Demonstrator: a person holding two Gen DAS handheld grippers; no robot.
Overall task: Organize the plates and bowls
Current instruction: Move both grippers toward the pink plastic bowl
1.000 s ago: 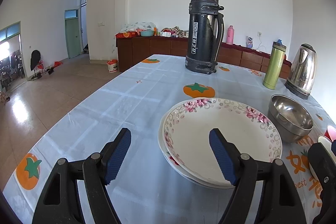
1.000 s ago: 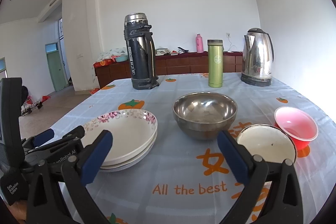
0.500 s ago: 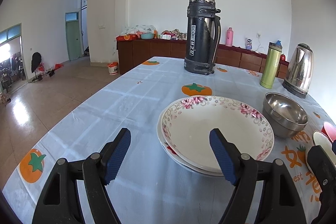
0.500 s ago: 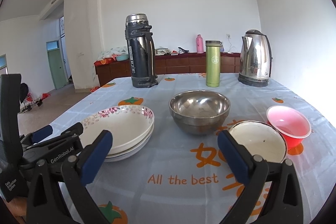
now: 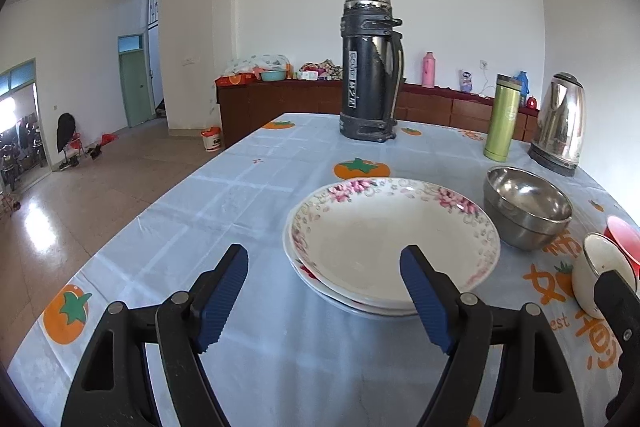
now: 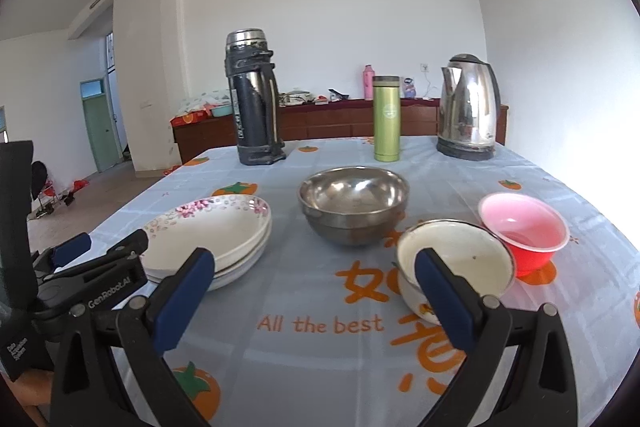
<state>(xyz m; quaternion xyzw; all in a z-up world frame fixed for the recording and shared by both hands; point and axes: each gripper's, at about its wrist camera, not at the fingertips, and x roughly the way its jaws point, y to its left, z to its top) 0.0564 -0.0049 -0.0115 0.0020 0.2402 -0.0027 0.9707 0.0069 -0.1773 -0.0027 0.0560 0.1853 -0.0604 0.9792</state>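
A stack of white plates with pink flowers [image 5: 394, 239] lies on the table just beyond my left gripper [image 5: 324, 297], which is open and empty; the stack also shows in the right wrist view [image 6: 212, 235]. A steel bowl [image 6: 354, 203] stands mid-table, also in the left wrist view [image 5: 526, 205]. A white enamel bowl [image 6: 454, 267] and a pink bowl [image 6: 524, 227] sit to its right. My right gripper [image 6: 316, 301] is open and empty, its right finger in front of the white bowl. The left gripper's body shows at the left in the right wrist view [image 6: 92, 279].
A tall black thermos [image 6: 254, 99], a green flask [image 6: 386, 119] and a steel kettle [image 6: 468, 107] stand at the back of the table. The tablecloth [image 6: 320, 359] is pale blue with orange prints. The table's left edge drops to a tiled floor [image 5: 80, 195].
Both grippers have drawn back and lifted a little from the dishes. The plates and bowls have not moved. Both grippers stay open.
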